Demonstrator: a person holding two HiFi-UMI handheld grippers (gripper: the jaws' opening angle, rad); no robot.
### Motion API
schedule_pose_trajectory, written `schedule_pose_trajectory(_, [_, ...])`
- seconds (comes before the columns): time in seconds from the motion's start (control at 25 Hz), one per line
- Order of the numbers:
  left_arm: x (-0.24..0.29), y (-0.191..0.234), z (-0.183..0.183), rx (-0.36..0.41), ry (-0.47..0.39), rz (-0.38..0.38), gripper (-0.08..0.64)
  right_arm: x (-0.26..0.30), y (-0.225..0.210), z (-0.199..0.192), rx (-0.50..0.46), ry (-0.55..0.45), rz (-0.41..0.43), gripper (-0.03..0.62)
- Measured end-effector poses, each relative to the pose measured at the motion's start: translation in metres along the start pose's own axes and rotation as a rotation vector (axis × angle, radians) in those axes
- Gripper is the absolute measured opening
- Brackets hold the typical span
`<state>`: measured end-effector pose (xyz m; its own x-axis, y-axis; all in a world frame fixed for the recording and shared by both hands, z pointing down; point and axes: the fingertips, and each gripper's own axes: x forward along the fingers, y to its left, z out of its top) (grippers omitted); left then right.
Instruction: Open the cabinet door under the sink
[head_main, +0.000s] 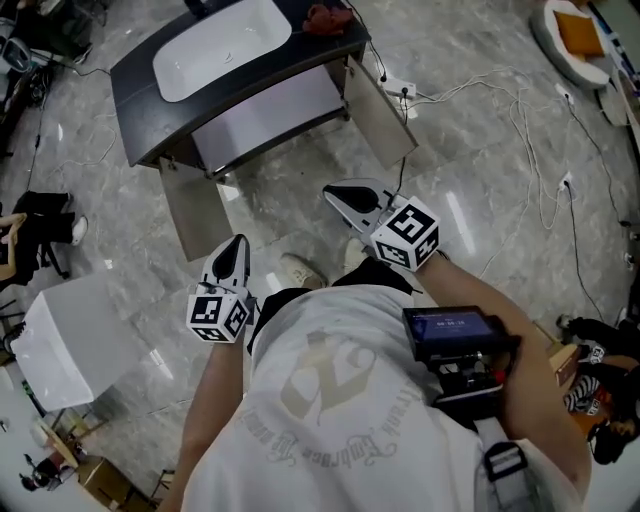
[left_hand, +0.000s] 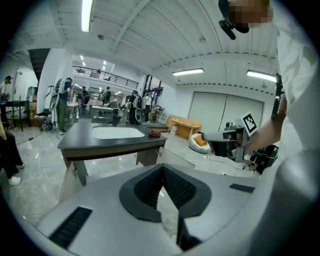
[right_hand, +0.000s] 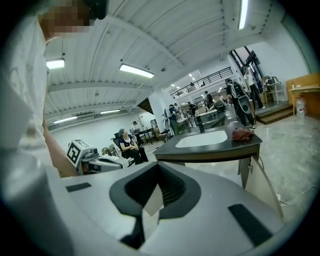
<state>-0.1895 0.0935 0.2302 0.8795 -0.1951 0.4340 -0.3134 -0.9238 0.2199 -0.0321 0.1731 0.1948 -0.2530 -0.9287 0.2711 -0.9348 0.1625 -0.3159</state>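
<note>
Upper left, both cabinet doors (head_main: 195, 215) under the sink (head_main: 220, 45) already stood swung open. My left gripper (head_main: 238, 245) and right gripper (head_main: 335, 193) were clenched, empty, well apart from them; I'd steer clear of both doors.

Bright, even indoor light from ceiling strip lamps (left_hand: 188, 72), pale glare streaks on the polished floor (head_main: 458, 222), soft shadows, strong fisheye bending and dark vignetted corners in both gripper views.
</note>
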Motion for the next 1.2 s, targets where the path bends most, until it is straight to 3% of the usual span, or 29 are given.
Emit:
schedule_pose_trajectory(0.28, [0.011, -0.041, -0.005, 0.011, 0.022, -0.008, 0.009, -0.022, 0.002, -0.010, 0.001, 0.005, 0.056, 0.012])
schedule_pose_trajectory(0.88, [0.006, -0.065, -0.024, 0.009, 0.047, 0.043, 0.009, -0.029, 0.013, -0.039, 0.006, 0.033, 0.138, 0.012])
schedule_pose_trajectory(1.2, [0.006, -0.067, -0.019, 0.018, 0.047, 0.055, 0.009, -0.025, 0.011, -0.037, -0.005, 0.036, 0.161, 0.012])
